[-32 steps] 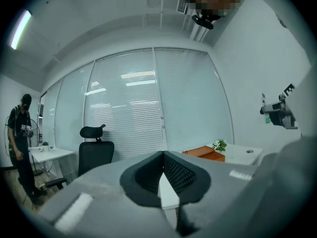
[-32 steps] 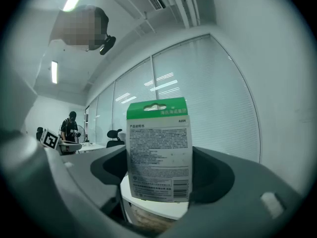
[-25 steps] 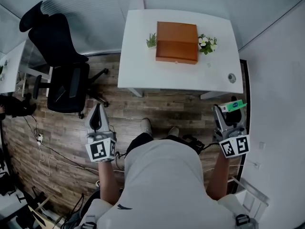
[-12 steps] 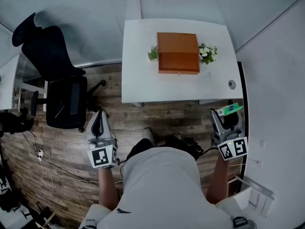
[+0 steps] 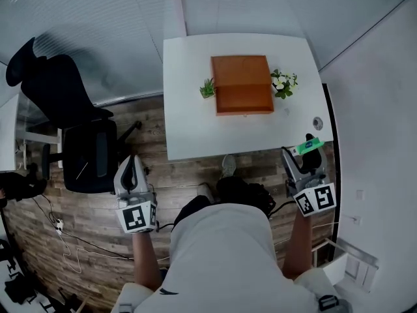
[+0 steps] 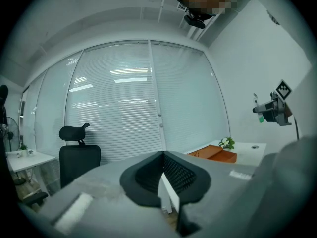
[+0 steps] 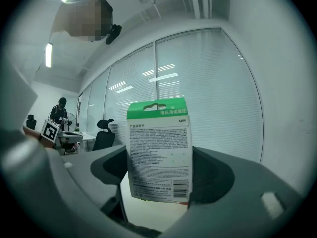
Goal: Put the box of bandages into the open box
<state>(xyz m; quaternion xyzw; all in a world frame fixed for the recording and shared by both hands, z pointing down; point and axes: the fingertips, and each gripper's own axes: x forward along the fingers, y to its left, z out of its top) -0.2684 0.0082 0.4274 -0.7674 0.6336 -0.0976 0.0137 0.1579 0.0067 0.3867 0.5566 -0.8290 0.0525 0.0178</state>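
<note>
The box of bandages (image 5: pixel 309 145), white with a green top, is held upright in my right gripper (image 5: pixel 303 154), below the right end of the white table (image 5: pixel 189 122). In the right gripper view its printed back (image 7: pixel 159 150) fills the gap between the two grey jaws, which press on it. An orange-brown box (image 5: pixel 241 83) sits at the middle of the table, well ahead of both grippers. My left gripper (image 5: pixel 131 169) hangs over the wooden floor left of the table, shut with nothing in it (image 6: pixel 163 175).
A small green plant (image 5: pixel 207 87) and a pot of white flowers (image 5: pixel 284 83) flank the orange box. A round cable hole (image 5: pixel 317 122) marks the table's right end. A black office chair (image 5: pixel 71 129) stands at the left. Cables (image 5: pixel 65 233) lie on the floor.
The table has come nearer in the head view as the person stepped forward. Both grippers moved forward with the body; the right one still holds the bandage box.
</note>
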